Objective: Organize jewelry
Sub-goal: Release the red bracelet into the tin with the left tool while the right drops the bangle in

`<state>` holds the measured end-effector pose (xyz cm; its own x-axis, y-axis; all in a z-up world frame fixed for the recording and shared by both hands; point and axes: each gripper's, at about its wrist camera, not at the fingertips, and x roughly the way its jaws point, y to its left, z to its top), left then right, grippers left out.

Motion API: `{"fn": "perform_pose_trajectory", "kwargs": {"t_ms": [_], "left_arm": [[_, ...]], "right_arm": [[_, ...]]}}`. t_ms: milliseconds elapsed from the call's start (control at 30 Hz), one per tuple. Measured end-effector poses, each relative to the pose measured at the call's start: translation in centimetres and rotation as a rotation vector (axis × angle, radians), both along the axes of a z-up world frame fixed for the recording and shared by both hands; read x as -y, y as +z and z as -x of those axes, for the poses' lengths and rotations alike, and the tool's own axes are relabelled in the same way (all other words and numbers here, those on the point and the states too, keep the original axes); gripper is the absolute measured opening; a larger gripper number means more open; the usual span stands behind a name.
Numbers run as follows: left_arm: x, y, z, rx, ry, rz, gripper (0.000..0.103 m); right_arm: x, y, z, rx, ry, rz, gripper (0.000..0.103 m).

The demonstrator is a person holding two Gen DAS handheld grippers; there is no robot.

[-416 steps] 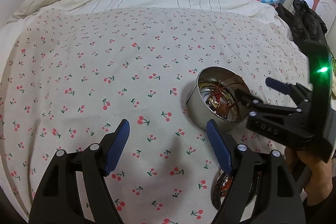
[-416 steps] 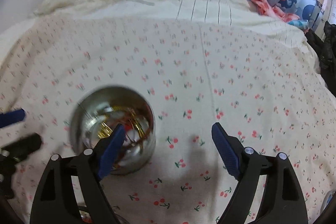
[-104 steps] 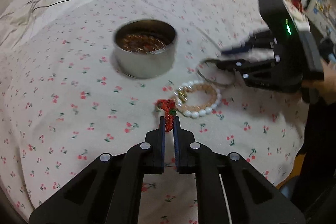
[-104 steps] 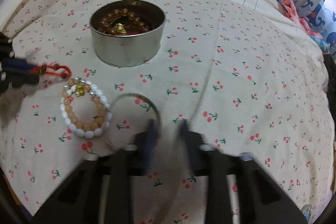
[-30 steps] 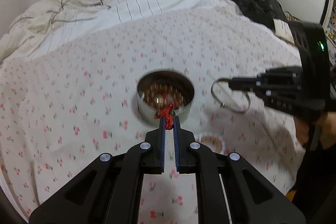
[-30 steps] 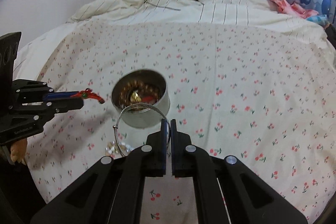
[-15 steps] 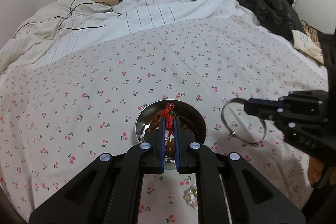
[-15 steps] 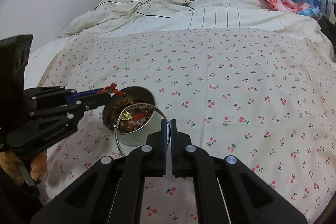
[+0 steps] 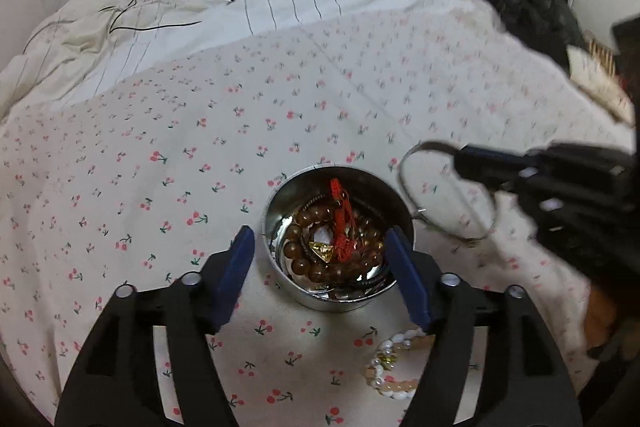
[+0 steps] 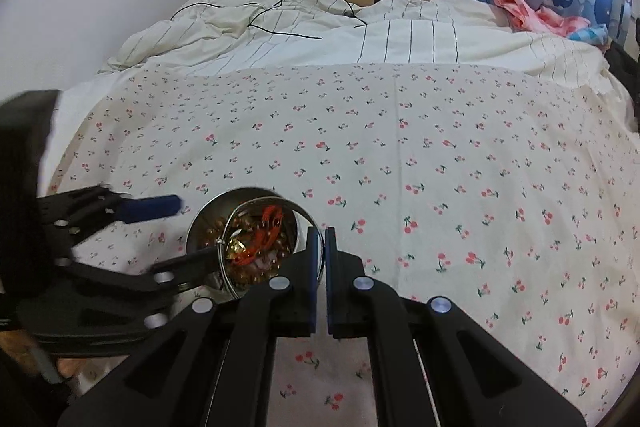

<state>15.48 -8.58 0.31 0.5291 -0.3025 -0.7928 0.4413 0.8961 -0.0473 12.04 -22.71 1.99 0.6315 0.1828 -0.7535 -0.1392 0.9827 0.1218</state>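
There is one round metal tin (image 9: 338, 239) on the bed (image 9: 280, 115). Inside it lie one brown bead bracelet (image 9: 304, 259) and one red cord piece (image 9: 342, 223) (other contents are too tangled to count). One pearl-and-peach bead bracelet (image 9: 394, 367) lies outside it. One thin silver bangle (image 9: 444, 193) is in the air. There are two hand-held grippers, left (image 9: 324, 275) and right (image 10: 321, 255).
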Motion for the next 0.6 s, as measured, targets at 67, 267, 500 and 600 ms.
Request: {"fn": "perform_pose_trajectory", "kwargs": {"t_ms": [67, 267, 500, 600], "left_arm": [[-1.2, 0.6, -0.1, 0.006, 0.03, 0.025, 0.069], [-5.0, 0.5, -0.9, -0.009, 0.167, 0.039, 0.07], [-6.1, 0.0, -1.0, 0.01, 0.18, -0.016, 0.07], [-5.9, 0.0, -1.0, 0.027, 0.172, -0.049, 0.07]], "right_arm": [[-0.5, -0.2, -0.4, -0.003, 0.0, 0.0, 0.004], [-2.6, -1.3, -1.3, -0.011, 0.037, 0.047, 0.004], [-4.2, -2.3, -2.4, -0.02, 0.059, 0.076, 0.004], [-4.5, -2.7, -2.7, -0.025, 0.065, 0.088, 0.004]]}}
